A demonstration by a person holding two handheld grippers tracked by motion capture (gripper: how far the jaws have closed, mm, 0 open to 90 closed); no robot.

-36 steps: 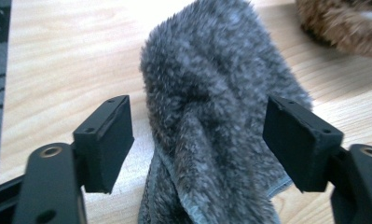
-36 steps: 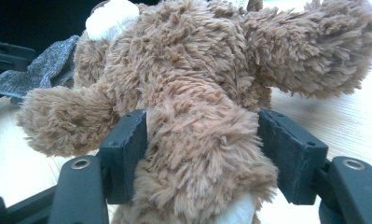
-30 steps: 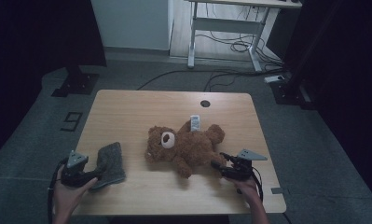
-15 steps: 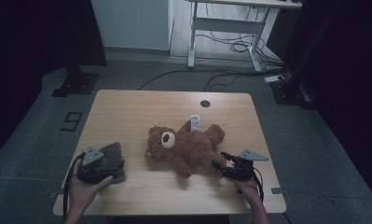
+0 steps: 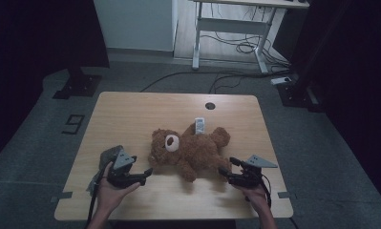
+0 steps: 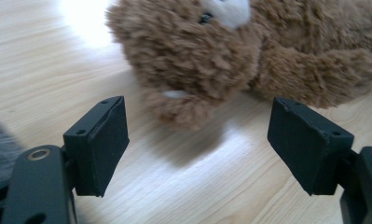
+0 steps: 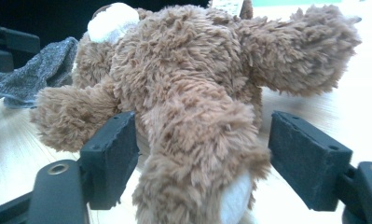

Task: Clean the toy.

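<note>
A brown teddy bear lies on its back in the middle of the wooden table, with its head toward the left. My left gripper stands open just left of the head. In the left gripper view nothing is between the pads, and the bear lies a little ahead. My right gripper is at the bear's lower right leg. In the right gripper view the leg lies between the jaws, which have just been opening. The right pad stands off the fur.
A grey cloth lies under and behind my left hand, and shows as grey cloth beyond the bear. A white tag sticks up from the bear. A cable hole sits near the table's far edge. A desk frame stands behind.
My left gripper has slid right, from beside the grey cloth across it to the bear's head. The right hand has stayed at the bear's leg.
</note>
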